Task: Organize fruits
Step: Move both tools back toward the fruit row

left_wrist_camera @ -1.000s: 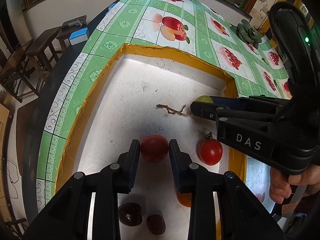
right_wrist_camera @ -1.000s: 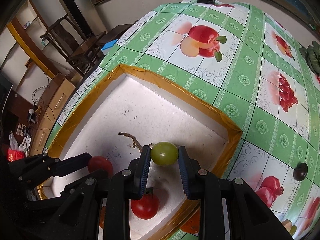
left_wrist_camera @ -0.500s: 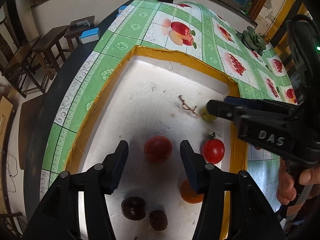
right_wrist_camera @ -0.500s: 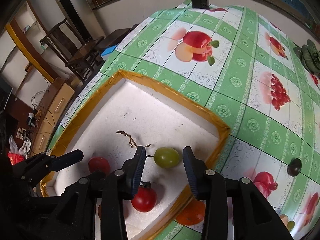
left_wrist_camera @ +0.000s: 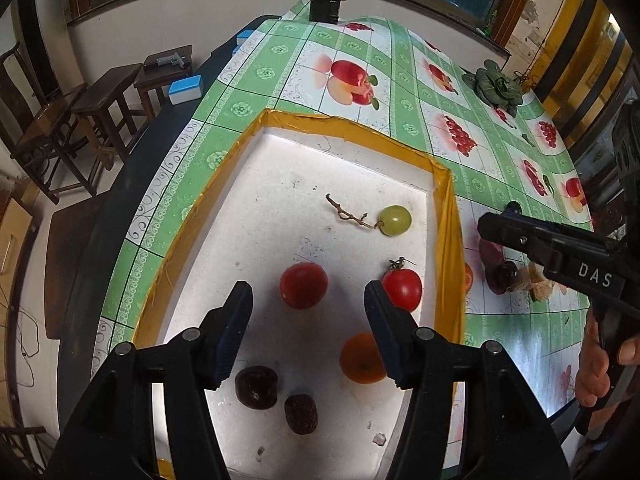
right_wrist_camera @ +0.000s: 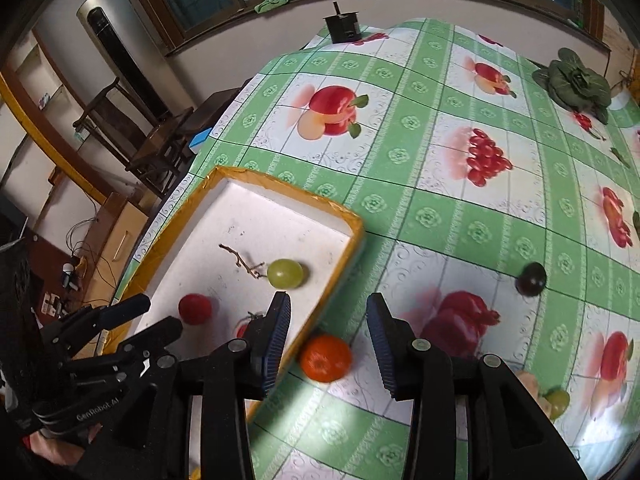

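Note:
A white foam tray with a yellow taped rim (left_wrist_camera: 445,240) (right_wrist_camera: 280,181) holds a red tomato (left_wrist_camera: 303,285), a stemmed tomato (left_wrist_camera: 402,290), an orange (left_wrist_camera: 362,358), two dark dates (left_wrist_camera: 256,386) and a green grape (left_wrist_camera: 395,220) (right_wrist_camera: 285,273) on a twig. My left gripper (left_wrist_camera: 307,304) hangs above the red tomato with its jaws opening, and the pads do not touch it. My right gripper (right_wrist_camera: 328,308) stands open over the tray's right rim with nothing between its fingers. Below it a second orange (right_wrist_camera: 326,358) lies on the tablecloth beside the tray.
A dark round fruit (right_wrist_camera: 531,278) and a small green fruit (right_wrist_camera: 558,400) lie on the cloth right of the tray. A leafy vegetable (right_wrist_camera: 578,80) and a black box (left_wrist_camera: 325,7) sit at the far end. Wooden stools and chairs (left_wrist_camera: 100,100) stand left of the table.
The left jaws opened off the red tomato and the right jaws off the green grape. Both fruits stay in the tray. Both grippers rose, and the right one moved right past the rim.

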### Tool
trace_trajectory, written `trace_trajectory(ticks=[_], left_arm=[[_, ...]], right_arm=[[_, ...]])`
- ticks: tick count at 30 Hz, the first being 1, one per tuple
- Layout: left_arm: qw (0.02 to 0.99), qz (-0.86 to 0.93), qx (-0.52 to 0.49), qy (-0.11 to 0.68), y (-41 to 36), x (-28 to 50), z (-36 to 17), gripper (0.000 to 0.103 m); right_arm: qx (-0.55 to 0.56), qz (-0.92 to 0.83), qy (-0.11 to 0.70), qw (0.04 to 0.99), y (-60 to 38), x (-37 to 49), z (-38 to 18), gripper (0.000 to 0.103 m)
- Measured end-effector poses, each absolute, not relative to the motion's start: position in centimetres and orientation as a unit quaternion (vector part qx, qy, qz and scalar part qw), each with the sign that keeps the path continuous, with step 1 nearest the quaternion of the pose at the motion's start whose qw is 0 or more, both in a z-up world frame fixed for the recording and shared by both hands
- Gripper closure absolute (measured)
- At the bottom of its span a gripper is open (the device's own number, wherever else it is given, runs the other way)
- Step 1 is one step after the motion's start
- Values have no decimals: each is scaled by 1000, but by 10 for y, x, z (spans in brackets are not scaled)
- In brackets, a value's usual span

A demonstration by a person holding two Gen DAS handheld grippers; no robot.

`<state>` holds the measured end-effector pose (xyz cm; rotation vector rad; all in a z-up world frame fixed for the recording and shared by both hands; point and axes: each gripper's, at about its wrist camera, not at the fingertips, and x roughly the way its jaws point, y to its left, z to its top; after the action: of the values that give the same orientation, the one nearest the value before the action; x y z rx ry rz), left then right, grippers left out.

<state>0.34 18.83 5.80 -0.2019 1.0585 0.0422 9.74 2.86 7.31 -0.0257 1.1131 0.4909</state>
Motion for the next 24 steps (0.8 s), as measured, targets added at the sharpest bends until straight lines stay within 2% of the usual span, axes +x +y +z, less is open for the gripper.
trace_trajectory(ticks=[8,24], left_arm=[[865,9,-88,494,170,-6,70,46],[870,-48,-70,485,106,0,82,46]], right_arm=[[0,219,514,829,-6,76,82,62],[41,125,514,848,-136,56,80,62]])
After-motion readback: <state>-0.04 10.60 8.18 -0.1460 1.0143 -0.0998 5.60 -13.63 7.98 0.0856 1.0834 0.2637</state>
